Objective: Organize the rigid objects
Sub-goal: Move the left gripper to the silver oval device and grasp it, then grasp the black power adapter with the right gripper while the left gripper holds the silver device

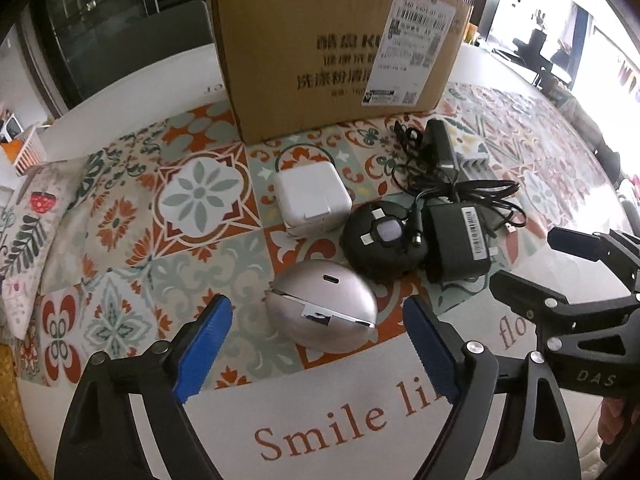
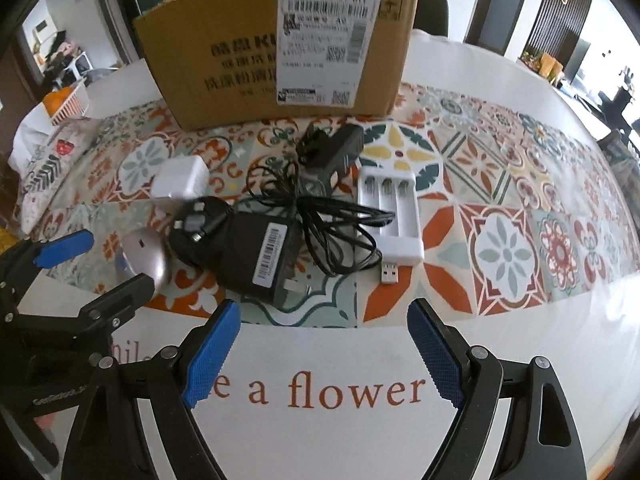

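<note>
A cardboard box (image 1: 336, 48) stands at the back of the patterned tablecloth; it also shows in the right wrist view (image 2: 276, 52). In front lie a white charger cube (image 1: 312, 198), a round black adapter (image 1: 380, 240), a black power brick (image 1: 460, 244) with tangled cable, and a pinkish oval case (image 1: 320, 312). My left gripper (image 1: 318, 344) is open, its pads either side of the oval case, not touching it. My right gripper (image 2: 324, 348) is open and empty, just short of the black power brick (image 2: 256, 256). A white battery charger (image 2: 392, 212) lies right of the cable.
A second black adapter (image 2: 336, 152) lies near the box. A floral cushion (image 1: 28, 236) sits at the table's left edge. The white cloth border with red lettering (image 2: 336, 392) runs along the front. The right gripper shows in the left wrist view (image 1: 560, 280).
</note>
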Demonstrator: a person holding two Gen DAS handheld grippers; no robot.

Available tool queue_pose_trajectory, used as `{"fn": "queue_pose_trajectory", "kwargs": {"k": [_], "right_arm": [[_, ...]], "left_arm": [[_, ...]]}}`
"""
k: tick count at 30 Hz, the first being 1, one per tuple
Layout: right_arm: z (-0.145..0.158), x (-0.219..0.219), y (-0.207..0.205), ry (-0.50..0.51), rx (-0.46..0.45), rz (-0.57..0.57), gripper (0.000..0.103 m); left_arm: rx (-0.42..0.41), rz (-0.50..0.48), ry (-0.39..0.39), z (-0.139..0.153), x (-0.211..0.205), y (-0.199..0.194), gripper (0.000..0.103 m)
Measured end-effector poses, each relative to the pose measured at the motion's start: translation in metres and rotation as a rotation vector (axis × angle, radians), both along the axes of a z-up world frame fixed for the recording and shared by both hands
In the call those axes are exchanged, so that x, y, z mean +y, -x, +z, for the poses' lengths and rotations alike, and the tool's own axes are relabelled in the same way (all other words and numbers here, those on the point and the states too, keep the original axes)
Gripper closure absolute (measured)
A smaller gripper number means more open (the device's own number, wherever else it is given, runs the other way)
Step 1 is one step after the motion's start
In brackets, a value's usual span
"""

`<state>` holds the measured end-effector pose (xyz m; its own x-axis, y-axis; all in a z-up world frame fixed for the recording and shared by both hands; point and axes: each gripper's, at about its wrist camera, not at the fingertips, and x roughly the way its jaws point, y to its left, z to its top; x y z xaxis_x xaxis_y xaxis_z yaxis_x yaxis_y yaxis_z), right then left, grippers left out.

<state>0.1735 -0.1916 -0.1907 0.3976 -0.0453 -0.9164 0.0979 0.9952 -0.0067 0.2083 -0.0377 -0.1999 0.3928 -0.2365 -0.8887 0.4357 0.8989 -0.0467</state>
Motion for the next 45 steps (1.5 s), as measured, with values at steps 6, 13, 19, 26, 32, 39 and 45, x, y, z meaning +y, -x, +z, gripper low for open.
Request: {"fn": "queue_pose_trajectory", "kwargs": {"k": [6,13,19,26,32,39,45], "right_arm": [[-0.008,0.001,-0.004,0.004,0.022,0.001,0.018],[-0.013,0.002,-0.007,0.002,0.039,-0.004,0.018],[-0.014,0.001,-0.006,-0.012,0.037,-0.004,0.018],[-0.005,0.002,-0.003,-0.037,0.005,0.013,0.018],[0.017,0.004,0.001,-0.084,-0.073,0.034,0.018],[0.021,0.019,-0.002,-0.139,-0.113,0.106,0.030],[0.004,0.022,-0.017,-0.156,-0.063,0.125,0.044]], "left_arm": [[0.033,-0.006,-0.008,-0.015,-0.004,-0.007,0.022],[0.048,0.004,-0.010,-0.024,-0.006,-0.012,0.032],[0.032,0.017,0.001,-0.023,-0.006,-0.010,0.039],[0.006,0.049,0.020,-0.011,-0.002,0.000,0.039],[-0.038,0.094,0.071,0.013,0.008,0.012,0.039],[-0.090,0.143,0.053,0.027,0.020,0.013,0.039],[-0.084,0.167,0.058,0.022,0.029,0.011,0.039]]}}
